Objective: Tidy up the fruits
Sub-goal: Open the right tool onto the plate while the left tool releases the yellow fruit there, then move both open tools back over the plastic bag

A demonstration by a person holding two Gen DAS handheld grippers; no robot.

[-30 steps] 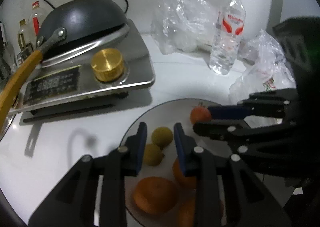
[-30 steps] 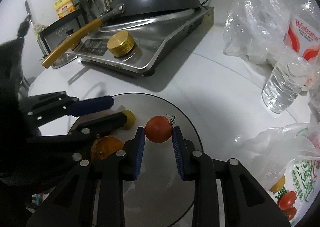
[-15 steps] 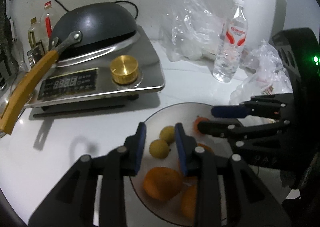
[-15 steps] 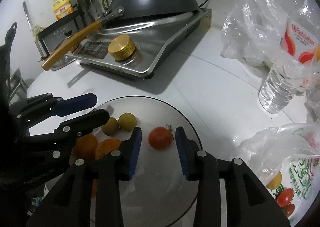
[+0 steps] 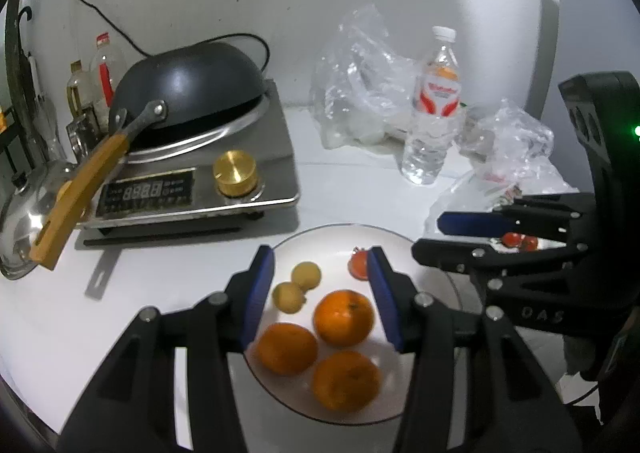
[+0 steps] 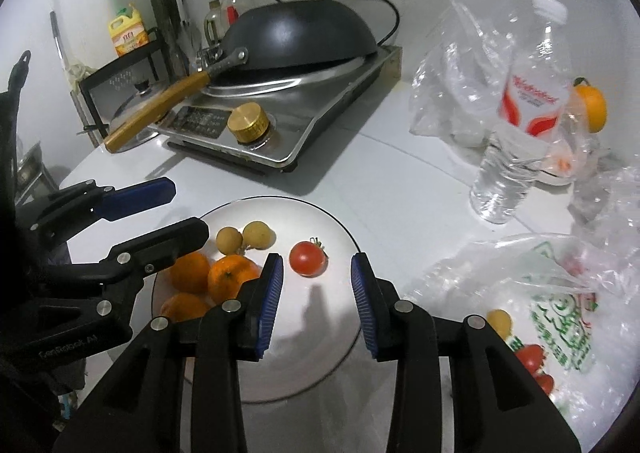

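Glossy white plate (image 6: 340, 229); brushed steel cooker (image 5: 276, 157); crinkled clear plastic bag (image 6: 448, 93)

Dim, cold light from above; my gripper shadows fall on the plate (image 6: 344, 237). Fisheye edges bend, slightly soft.

Both grippers tilt downward, side by side: left gripper (image 5: 320, 289) jaws opening, right gripper (image 6: 318, 295) parted, both empty.

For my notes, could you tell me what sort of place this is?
Probably a home kitchen counter: an induction cooker with an upturned wok on it, oil bottles behind, and a plate of fruit.
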